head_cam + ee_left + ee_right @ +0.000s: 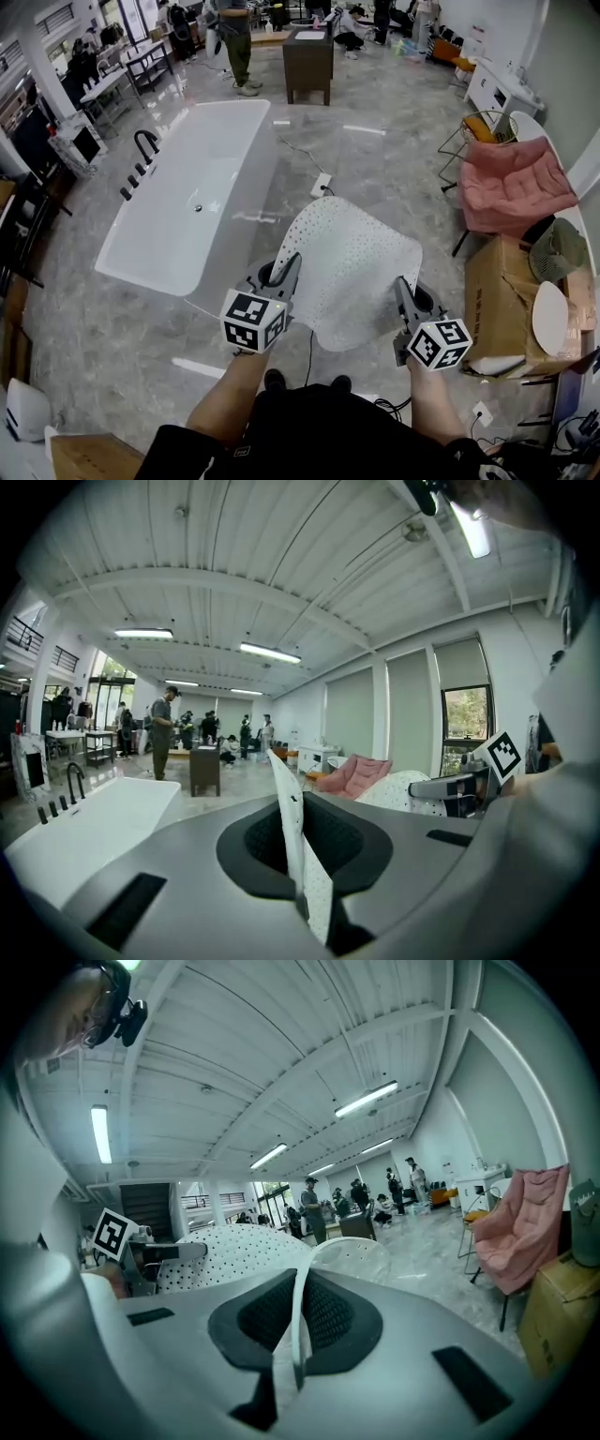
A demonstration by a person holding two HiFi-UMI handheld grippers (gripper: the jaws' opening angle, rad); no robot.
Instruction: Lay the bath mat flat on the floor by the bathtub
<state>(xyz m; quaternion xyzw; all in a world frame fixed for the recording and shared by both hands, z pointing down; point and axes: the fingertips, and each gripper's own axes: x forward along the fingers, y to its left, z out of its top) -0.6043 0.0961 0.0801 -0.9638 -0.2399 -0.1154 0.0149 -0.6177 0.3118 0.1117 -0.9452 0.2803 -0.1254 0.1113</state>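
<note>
White, perforated: one bath mat, held in the air just right of one bathtub. Two grippers, left gripper and right gripper, each clamped tight on a near corner of the mat. The mat hides the floor beneath it; open floor lies beyond its far edge.

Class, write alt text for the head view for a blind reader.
A person holds a white dotted bath mat in the air, its near edge pinched by the left claw and right claw. A white bathtub stands on the grey floor beyond, to the left.
</note>
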